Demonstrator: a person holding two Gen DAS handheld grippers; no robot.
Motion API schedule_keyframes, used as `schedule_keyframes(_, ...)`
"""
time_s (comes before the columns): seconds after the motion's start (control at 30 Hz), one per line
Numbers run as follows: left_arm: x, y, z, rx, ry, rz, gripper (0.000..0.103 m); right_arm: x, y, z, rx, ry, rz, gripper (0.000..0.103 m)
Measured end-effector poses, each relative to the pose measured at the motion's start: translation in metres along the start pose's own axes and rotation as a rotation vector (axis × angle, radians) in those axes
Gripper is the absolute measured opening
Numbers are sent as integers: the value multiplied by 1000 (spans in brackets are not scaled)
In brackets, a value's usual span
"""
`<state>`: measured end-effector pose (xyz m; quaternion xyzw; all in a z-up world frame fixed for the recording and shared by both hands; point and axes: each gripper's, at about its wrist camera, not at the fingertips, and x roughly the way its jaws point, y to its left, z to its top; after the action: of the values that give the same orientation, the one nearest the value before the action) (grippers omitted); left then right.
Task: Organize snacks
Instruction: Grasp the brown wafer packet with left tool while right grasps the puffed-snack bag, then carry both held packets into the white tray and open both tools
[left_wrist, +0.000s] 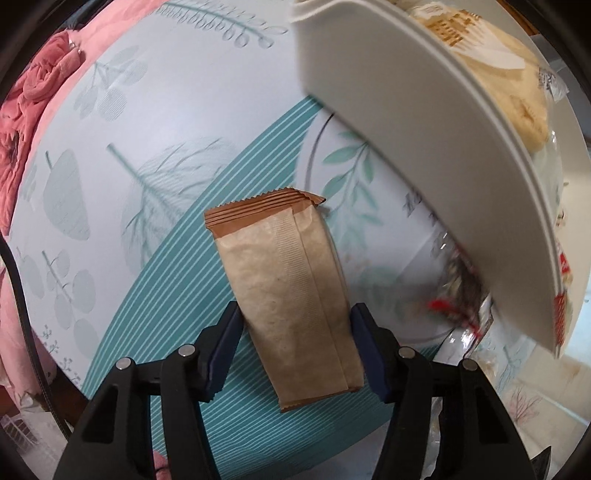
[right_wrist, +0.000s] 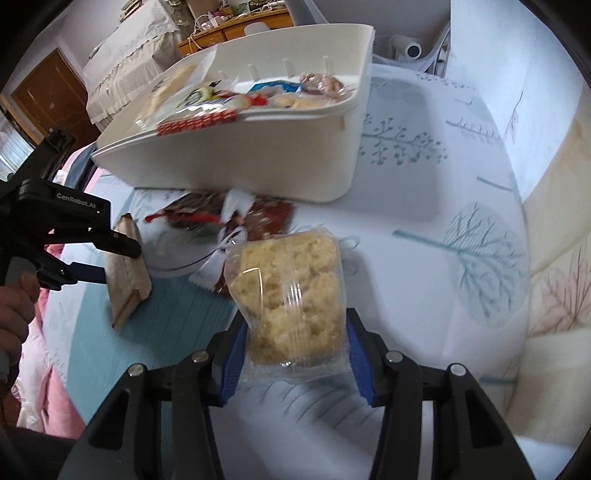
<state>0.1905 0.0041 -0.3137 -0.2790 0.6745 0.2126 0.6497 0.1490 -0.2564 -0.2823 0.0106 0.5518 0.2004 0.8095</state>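
**Both grippers closed on 1 snack each, bin not yet reached**

Your left gripper (left_wrist: 295, 325) pinches the brown paper snack packet (left_wrist: 284, 291) across its width, just above the leaf-print tablecloth (left_wrist: 147, 147); your right gripper (right_wrist: 295, 354) clamps the clear bag of crumbly yellow snack (right_wrist: 291, 295). Confirm that both pads bear squarely before lifting. Raise each packet over the near rim of the white storage bin (right_wrist: 258, 155), then release into free space beside the snacks already inside. 2 red-wrapped packets (right_wrist: 221, 218) remain on the cloth.
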Motion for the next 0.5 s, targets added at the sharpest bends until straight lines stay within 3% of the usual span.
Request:
schedule_keyframes(0.37, -52, 34, -12, 100, -24, -14, 58, -15, 50, -13, -33, 10, 78, 50)
schedule_keyframes(0.5, -88, 22, -10, 155, -28, 5, 58, -25, 67, -6, -54, -28, 86, 50)
